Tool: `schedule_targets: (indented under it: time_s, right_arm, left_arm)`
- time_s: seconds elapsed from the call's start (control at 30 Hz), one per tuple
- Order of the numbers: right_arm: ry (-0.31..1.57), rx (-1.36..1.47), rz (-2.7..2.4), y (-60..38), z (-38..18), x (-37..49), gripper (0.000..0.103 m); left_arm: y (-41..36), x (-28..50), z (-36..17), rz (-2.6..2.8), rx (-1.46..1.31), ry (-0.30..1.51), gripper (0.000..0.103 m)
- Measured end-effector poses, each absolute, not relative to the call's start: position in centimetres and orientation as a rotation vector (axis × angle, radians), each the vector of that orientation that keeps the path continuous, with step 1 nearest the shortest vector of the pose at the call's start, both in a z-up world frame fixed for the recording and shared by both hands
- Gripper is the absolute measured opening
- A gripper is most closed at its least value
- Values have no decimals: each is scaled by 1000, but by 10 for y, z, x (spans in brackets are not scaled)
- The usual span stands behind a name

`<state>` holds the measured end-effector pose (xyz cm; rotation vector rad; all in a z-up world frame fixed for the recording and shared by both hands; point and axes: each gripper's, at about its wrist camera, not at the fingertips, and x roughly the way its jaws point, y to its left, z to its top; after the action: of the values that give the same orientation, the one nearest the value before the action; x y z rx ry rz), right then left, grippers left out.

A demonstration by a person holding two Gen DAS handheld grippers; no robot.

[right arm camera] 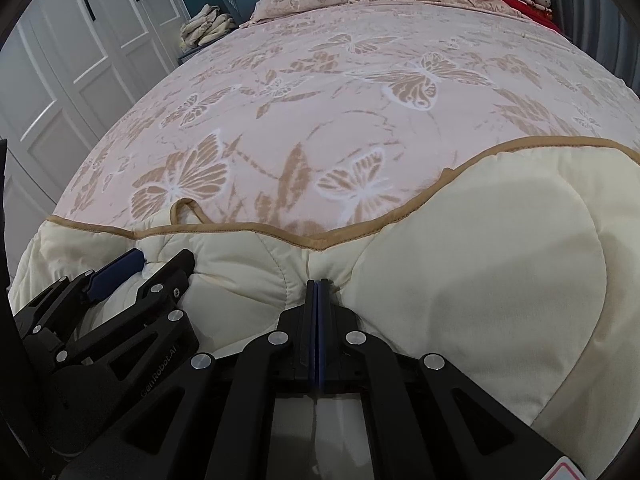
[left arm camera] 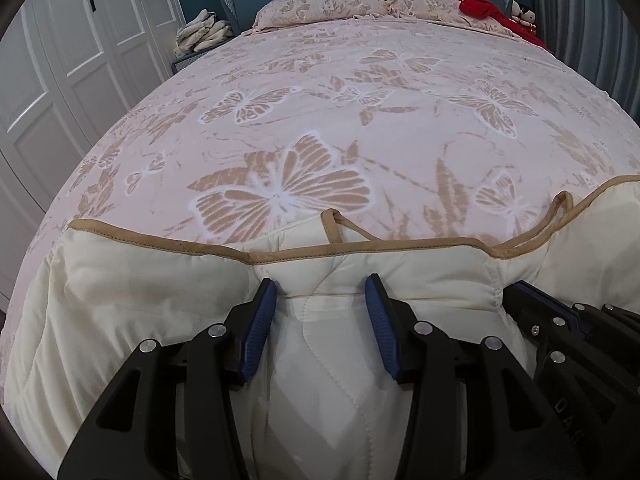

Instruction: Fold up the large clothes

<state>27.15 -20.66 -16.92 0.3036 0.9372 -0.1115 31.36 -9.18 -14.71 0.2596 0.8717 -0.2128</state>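
Note:
A cream quilted garment (left arm camera: pixel 132 288) with tan piping and tie straps lies bunched at the near edge of the bed; it also shows in the right wrist view (right arm camera: pixel 472 264). My left gripper (left arm camera: pixel 322 286) is open, its blue pads either side of a fold of the cream fabric just below the piped edge. My right gripper (right arm camera: pixel 318 284) is shut on a pinch of the same cream garment near its piped edge. The left gripper also shows in the right wrist view (right arm camera: pixel 160 260), close to the left of the right one.
The bed (left arm camera: pixel 320 100) has a pink butterfly-print cover and stretches ahead. Pillows (left arm camera: pixel 320 6) and a red cloth (left arm camera: pixel 484 8) lie at the headboard. White wardrobe doors (left arm camera: pixel 60 60) stand left. A pile of beige cloth (left arm camera: pixel 202 32) sits on a bedside stand.

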Motion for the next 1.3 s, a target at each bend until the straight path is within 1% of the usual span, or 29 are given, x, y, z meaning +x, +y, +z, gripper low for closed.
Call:
schedule_targets:
  time_s: [0.1, 0.13, 0.2, 0.23, 0.3, 0.33, 0.37, 0.43, 0.53, 0.67, 0.73, 0.83, 0.93, 1.0, 1.03, 1.1, 1.13, 1.17, 1.2, 1.23, 1.27, 1.3]
  right_arm:
    - [930, 304, -116, -206, -169, 274, 0]
    - [934, 309, -113, -207, -169, 276, 0]
    - [957, 349, -94, -214, -164, 279, 0]
    - [969, 367, -93, -218, -158, 279, 0]
    - [939, 353, -163, -222, -127, 266, 2]
    - [912, 345, -159, -221, -114, 257, 6]
    - [895, 333, -132, -217, -94, 240, 10]
    - [898, 323, -107, -211, -78, 215, 10]
    - [926, 337, -52, -192, -69, 168, 10]
    - [982, 354, 17, -159, -83, 132, 10]
    - [1010, 354, 22, -144, -94, 128, 10]
    - [1041, 373, 27, -134, -110, 125, 10]
    - [1057, 375, 4, -132, -121, 127, 10]
    - [1065, 387, -4, -133, -127, 127, 7]
    - [1069, 393, -9, -133, -129, 128, 6]
    - [1070, 413, -19, -136, -135, 129, 1]
    - [1070, 423, -19, -137, -137, 130, 0]
    - [1072, 444, -18, -140, -138, 130, 0]
    - [1076, 468, -15, -143, -137, 129, 0]
    - [1080, 487, -14, -146, -134, 128, 0]
    - [1083, 517, -15, -149, -127, 122, 0]
    - [1073, 529, -9, -151, -120, 115, 3]
  left_arm:
    - [-89, 315, -144, -222, 239, 877, 46]
    - [-87, 316, -142, -233, 224, 886, 48]
    - [-73, 318, -129, -283, 136, 924, 50]
    - [-52, 315, -112, -278, 45, 933, 50]
    - [-13, 303, -85, -239, -66, 932, 56]
    - [5, 295, -74, -231, -103, 931, 66]
    - [27, 285, -64, -219, -138, 930, 73]
    - [77, 261, -51, -172, -204, 932, 80]
    - [143, 230, -61, -87, -335, 992, 81]
    - [186, 200, -96, -53, -511, 1078, 81]
    - [187, 188, -110, -100, -594, 1106, 81]
    - [177, 181, -123, -158, -643, 1128, 81]
    - [167, 181, -131, -164, -650, 1124, 85]
    - [159, 184, -129, -175, -635, 1109, 85]
    - [153, 186, -128, -182, -620, 1115, 84]
    - [144, 188, -126, -188, -607, 1124, 76]
    - [141, 188, -124, -208, -616, 1127, 61]
    - [137, 188, -121, -217, -619, 1127, 52]
    - [134, 187, -117, -212, -606, 1121, 46]
    - [132, 185, -108, -218, -591, 1106, 34]
    - [132, 182, -100, -224, -583, 1091, 29]
    - [133, 180, -89, -237, -581, 1074, 27]
